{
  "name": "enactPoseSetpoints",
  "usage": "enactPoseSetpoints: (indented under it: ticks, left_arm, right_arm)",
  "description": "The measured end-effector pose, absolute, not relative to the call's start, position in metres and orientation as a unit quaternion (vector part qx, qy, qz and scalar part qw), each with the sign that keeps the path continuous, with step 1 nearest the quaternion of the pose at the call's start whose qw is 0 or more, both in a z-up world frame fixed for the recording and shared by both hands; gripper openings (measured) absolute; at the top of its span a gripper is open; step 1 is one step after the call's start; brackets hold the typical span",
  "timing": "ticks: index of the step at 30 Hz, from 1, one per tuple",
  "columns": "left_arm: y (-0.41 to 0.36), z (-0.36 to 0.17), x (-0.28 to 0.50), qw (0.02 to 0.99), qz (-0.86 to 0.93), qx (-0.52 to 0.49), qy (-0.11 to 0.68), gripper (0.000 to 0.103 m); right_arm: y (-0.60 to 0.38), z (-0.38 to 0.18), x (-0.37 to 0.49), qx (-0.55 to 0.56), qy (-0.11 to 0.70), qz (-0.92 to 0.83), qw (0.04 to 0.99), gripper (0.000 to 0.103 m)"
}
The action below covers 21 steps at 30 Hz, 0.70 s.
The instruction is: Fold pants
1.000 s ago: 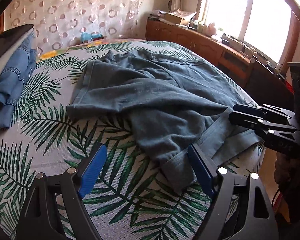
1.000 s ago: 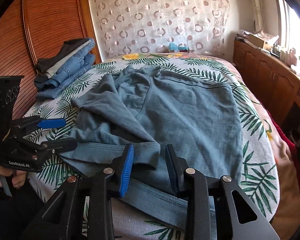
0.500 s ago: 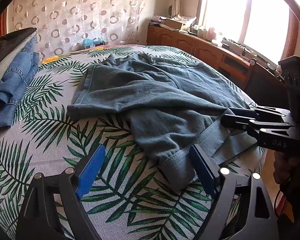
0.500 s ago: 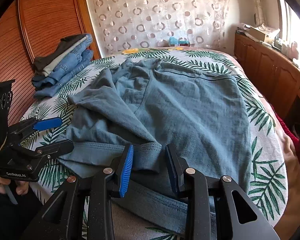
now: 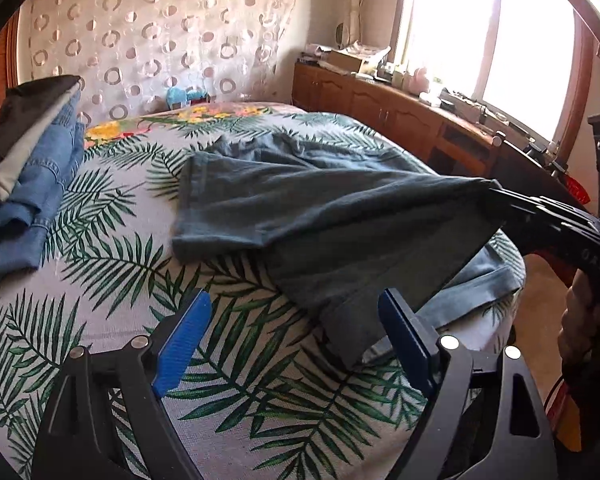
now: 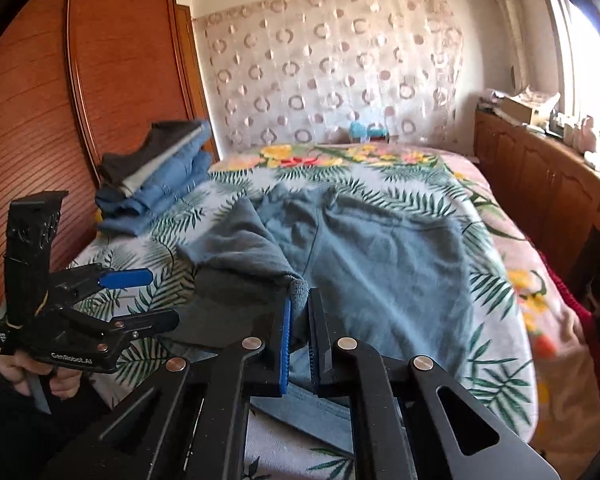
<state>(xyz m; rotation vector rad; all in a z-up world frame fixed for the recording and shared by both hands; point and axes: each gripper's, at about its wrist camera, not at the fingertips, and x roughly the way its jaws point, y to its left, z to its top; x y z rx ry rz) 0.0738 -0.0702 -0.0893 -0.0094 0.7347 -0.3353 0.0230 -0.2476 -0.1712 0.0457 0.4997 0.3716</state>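
The right gripper (image 6: 299,330) is clamped narrow on a bunched hem corner of the pants (image 6: 380,264), lifting that edge off the bed (image 6: 496,312). From it the cloth slopes away and down to the rest of the pants, which lie spread ahead of the tool and to its right. The near waistband edge runs under the fingers. The left gripper (image 5: 292,340) stands wide with nothing between its pads (image 5: 180,344); a drooping fold of the pants hangs just inside its right finger, whether touching I cannot tell. Ahead and left of it lies bare leaf-print cover. Further left sits a clothes stack (image 5: 24,184). Right of the bed, a cabinet (image 5: 400,112) lines the window wall.
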Motion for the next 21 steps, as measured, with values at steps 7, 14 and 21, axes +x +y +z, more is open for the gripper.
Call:
enactPoseSetpoints:
  ticks: [7, 14, 21]
  left_arm:
    - [-0.075, -0.085, 0.077, 0.922, -0.163, -0.007, 0.352, 0.086]
    - [-0.084, -0.084, 0.079, 0.921, -0.168, 0.002, 0.352, 0.086]
    - [-0.091, -0.087, 0.079, 0.919, -0.169, 0.007, 0.357, 0.086]
  right_arm:
    - [-0.265, -0.166, -0.006, 0.013, 0.229, 0.156, 0.961, 0.007]
    - [-0.279, -0.17, -0.027, 0.025, 0.234, 0.131, 0.963, 0.007]
    - [-0.287, -0.171, -0.037, 0.031, 0.24, 0.11, 0.964, 0.007]
